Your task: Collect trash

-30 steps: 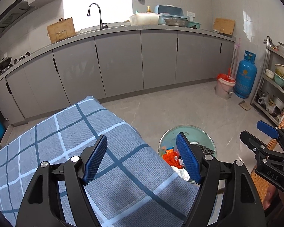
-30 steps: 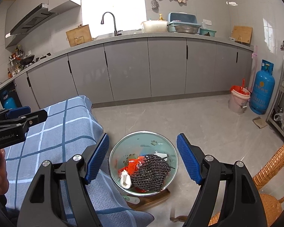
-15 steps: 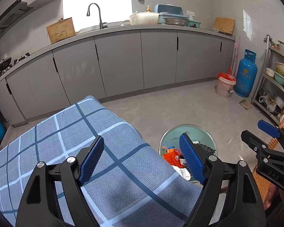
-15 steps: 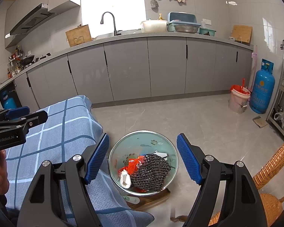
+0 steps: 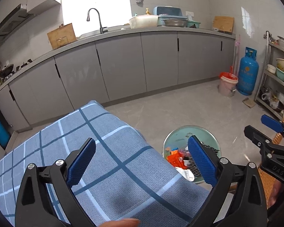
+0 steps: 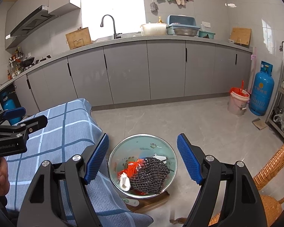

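A round metal trash basin (image 6: 142, 140) sits on the floor by the table's corner, also in the left wrist view (image 5: 179, 132). It holds a black mesh net (image 6: 149, 176), orange wrappers (image 6: 131, 168) and a white scrap (image 6: 124, 181). My right gripper (image 6: 143, 158) is open and empty, hovering above the basin. My left gripper (image 5: 142, 162) is open and empty above the blue checked tablecloth (image 5: 108, 151), to the left of the basin. Each gripper shows in the other's view: the right one (image 5: 270, 132) and the left one (image 6: 17, 121).
Grey kitchen cabinets (image 6: 161, 71) with a sink run along the back. A blue gas cylinder (image 6: 261, 92) and a pink bucket (image 6: 237, 102) stand at the right wall. A wicker chair (image 6: 270, 179) is close at the right, a metal shelf (image 5: 278, 79) beyond.
My left gripper has drawn back slightly and tilted, so its fingers sit a little lower in view. The right gripper and the trash have not visibly moved.
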